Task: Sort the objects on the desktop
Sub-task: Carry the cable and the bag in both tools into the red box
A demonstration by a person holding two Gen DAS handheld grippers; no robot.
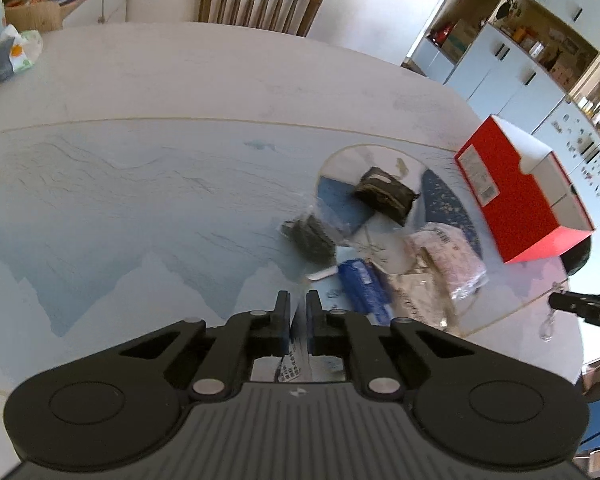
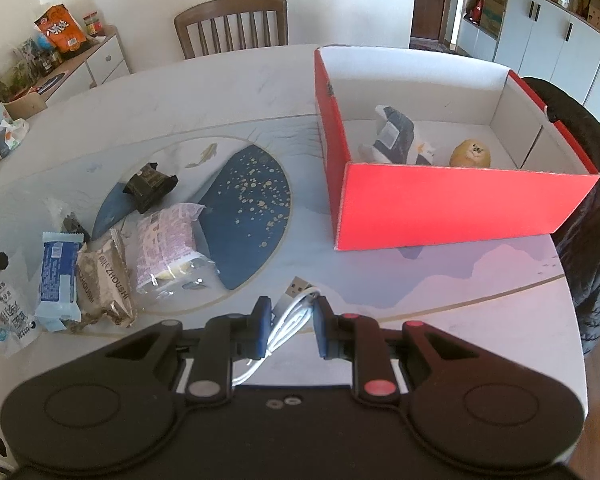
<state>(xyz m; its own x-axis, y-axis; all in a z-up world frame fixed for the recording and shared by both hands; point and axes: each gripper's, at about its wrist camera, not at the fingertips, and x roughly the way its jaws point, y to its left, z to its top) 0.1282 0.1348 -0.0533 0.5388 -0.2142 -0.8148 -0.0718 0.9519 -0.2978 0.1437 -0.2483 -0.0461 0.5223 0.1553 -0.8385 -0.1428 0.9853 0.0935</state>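
My left gripper [image 1: 298, 307] is shut on a thin white printed packet [image 1: 291, 366] held above the table. In the right wrist view that packet [image 2: 6, 314] hangs at the far left. My right gripper [image 2: 290, 314] is shut on a coiled white USB cable [image 2: 296, 308], in front of the open red box [image 2: 460, 208]. The box [image 1: 520, 196] holds a blue-and-white packet [image 2: 396, 136] and a round yellow-brown thing [image 2: 470, 154]. On the table lie a black packet [image 2: 150, 186], a pink packet [image 2: 166, 240], a beige packet [image 2: 104, 284] and a blue packet [image 2: 58, 276].
A dark item in a clear bag [image 1: 310, 232] lies left of the pile. A wooden chair [image 1: 260, 0] stands at the table's far side. A dark jacket [image 2: 592, 200] hangs beyond the table's right edge. Tissue packs [image 1: 16, 52] sit at the far left corner.
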